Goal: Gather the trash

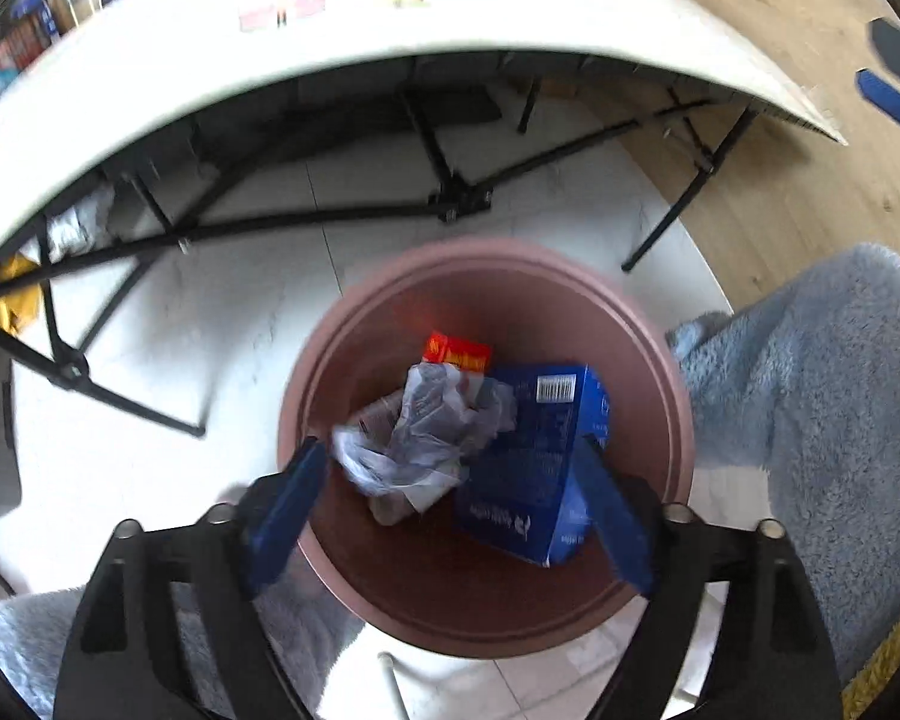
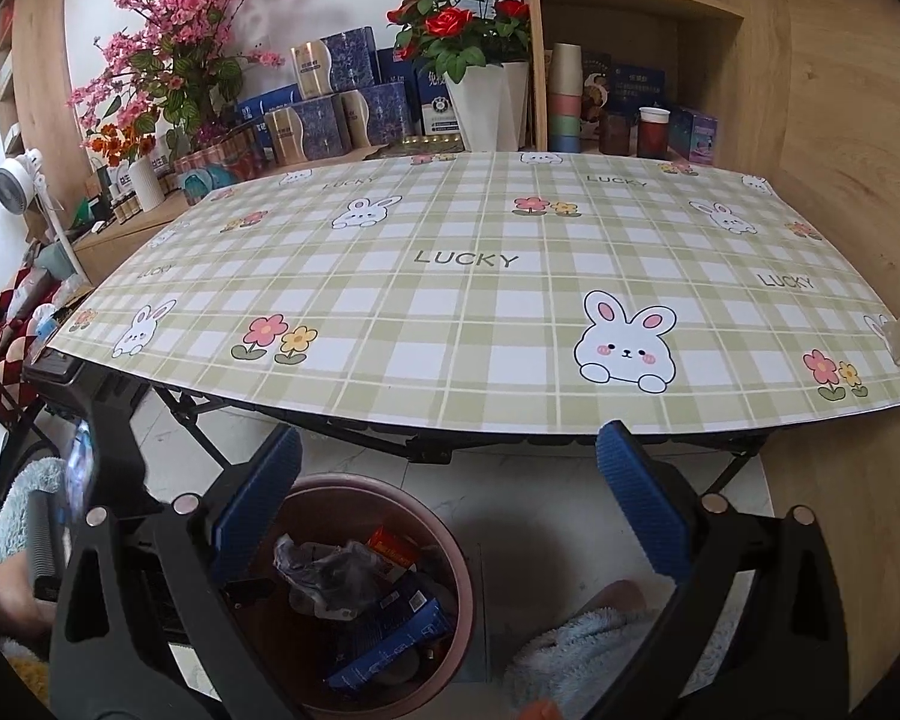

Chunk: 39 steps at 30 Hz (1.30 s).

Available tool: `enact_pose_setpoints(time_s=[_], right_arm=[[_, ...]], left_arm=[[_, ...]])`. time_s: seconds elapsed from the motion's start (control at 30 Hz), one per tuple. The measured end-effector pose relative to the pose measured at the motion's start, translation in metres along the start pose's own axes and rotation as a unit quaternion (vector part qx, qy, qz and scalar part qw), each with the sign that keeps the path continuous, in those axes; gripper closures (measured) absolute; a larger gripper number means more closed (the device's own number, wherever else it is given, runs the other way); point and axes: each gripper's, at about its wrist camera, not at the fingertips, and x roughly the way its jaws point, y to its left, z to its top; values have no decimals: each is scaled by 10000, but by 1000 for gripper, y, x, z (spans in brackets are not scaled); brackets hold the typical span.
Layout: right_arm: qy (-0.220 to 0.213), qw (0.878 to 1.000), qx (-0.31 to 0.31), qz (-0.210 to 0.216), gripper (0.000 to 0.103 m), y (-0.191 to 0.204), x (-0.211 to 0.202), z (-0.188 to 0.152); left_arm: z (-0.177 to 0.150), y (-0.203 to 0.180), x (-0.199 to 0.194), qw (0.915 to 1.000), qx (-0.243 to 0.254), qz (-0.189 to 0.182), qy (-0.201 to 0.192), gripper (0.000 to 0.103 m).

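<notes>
A pink round trash bin point(image 1: 660, 360) stands on the white floor in front of the table. It holds a blue carton point(image 1: 540, 456), a crumpled grey plastic wrapper point(image 1: 426, 432) and a small red box point(image 1: 459, 353). My left gripper point(image 1: 450, 510) hangs open and empty right above the bin's mouth. My right gripper point(image 2: 450, 498) is open and empty, above the floor beside the bin point(image 2: 450, 540), facing the table. The carton point(image 2: 390, 636), wrapper point(image 2: 324, 576) and red box point(image 2: 393, 546) also show in the right wrist view.
The folding table point(image 2: 480, 300) has a green checked bunny cloth and black legs point(image 1: 444, 180). Behind it stand flower pots point(image 2: 486, 102), boxes and cups on a wooden shelf. Light blue fluffy fabric point(image 1: 822, 396) lies right of the bin.
</notes>
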Motion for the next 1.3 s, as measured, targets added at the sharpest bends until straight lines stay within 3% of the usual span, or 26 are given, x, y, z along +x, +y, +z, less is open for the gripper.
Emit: enact_pose_setpoints(time_s=[0.3,0.4,0.57,0.83,0.97,1.17,1.3], right_arm=[[7,10000,-36,-35,6,2,-6,7],[-57,9999,-87,-55,6,2,-13,17],[-351,9994,9,-36,6,-1,-34,50],[-815,9965,-173,62,6,10,-79,113],[-921,9955,-172,109,6,16,-96,131],[-965,9952,-119,130,6,24,-111,142],[-995,9949,-158,100,6,28,-116,142]], left_arm=[[6,4,-32,9965,-246,294,-749,11],[11,2,-74,9844,-336,872,-1489,10],[35,13,-152,9578,-753,1227,-2486,6],[74,34,-249,9261,-1322,1331,-3272,6],[81,32,-290,9069,-1389,1809,-3542,6],[79,15,-325,8933,-1258,2107,-3764,6],[79,5,-334,8959,-1086,2041,-3794,6]])
